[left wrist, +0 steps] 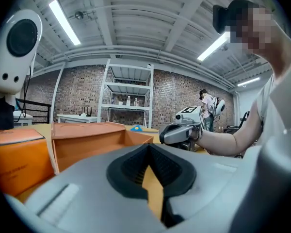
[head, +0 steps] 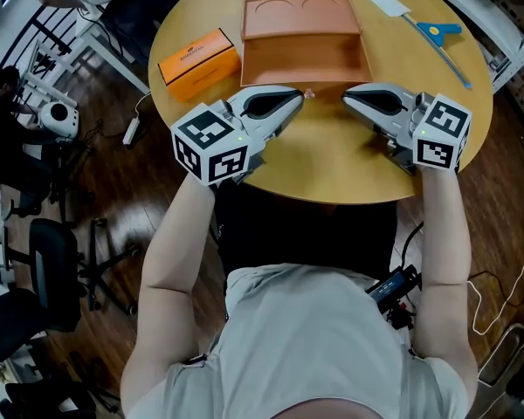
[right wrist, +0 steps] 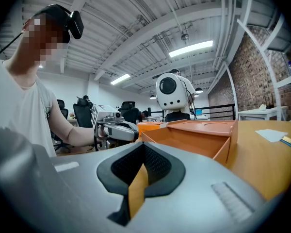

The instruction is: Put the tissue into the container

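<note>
Left tool (head: 299,96): it is shut tight. The two black pads (left wrist: 136,166) touch each other and nothing is between them. It sits low over the table (head: 332,168), on the near side of the container.
Right tool (head: 346,95): it is shut too. Its pads (right wrist: 155,166) meet and hold nothing. It is just beside the left tool, and their tips point at each other with a small gap between them.
Container (head: 306,59): an open orange box at the far middle of the table. Its lid stands up at the back and has two round dents in it. The inside is bare.
Tissue: I cannot tell which thing it is. A small orange box (head: 198,62) with print on top lies just left of the container. A flat white sheet (head: 384,1) lies at the far right of the table, well apart from both tools. Neither one is in the container.
Stick: a thin stick with a blue part (head: 439,31) lies next to the white sheet, near the right edge of the table.
Table: round and made of light wood.
Person: holds one tool in each hand, arms bare, in a light shirt.
Room: a white robot (right wrist: 170,93) with a round head stands past the table, beside black office chairs on a dark wood floor.
</note>
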Motion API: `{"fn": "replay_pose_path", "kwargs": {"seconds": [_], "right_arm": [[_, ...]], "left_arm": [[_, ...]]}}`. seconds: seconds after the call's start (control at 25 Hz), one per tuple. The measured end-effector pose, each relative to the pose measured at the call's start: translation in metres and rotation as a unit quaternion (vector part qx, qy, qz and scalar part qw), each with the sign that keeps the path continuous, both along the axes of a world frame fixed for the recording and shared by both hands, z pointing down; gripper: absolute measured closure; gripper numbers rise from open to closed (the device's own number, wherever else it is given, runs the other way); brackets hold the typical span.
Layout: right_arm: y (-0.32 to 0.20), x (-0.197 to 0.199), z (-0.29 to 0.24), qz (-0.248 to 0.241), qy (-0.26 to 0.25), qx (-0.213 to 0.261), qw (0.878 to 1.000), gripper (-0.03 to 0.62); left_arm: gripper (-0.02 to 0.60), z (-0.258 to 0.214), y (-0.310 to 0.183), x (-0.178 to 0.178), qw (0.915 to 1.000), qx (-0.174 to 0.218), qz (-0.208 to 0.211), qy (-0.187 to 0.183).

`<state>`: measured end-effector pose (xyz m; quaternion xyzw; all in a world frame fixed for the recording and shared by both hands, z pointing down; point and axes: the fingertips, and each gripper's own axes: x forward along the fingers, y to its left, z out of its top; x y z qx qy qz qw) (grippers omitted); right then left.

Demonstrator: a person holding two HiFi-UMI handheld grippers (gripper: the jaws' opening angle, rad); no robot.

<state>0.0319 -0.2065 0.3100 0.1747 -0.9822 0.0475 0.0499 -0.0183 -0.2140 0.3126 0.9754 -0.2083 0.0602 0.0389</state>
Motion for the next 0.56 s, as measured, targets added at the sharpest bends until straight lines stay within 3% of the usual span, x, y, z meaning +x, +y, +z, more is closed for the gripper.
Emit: {"fn": "replay_pose_path", "kwargs": {"seconds": [0.56], "right_arm": [[-0.0017, -0.0025, 0.0002, -0.003, -0.001, 0.001, 1.000, 0.592]], "left_arm": [[0.580, 0.0002, -0.0013, -0.0020, 1.0000, 0.000, -0.003, -0.002]]}}
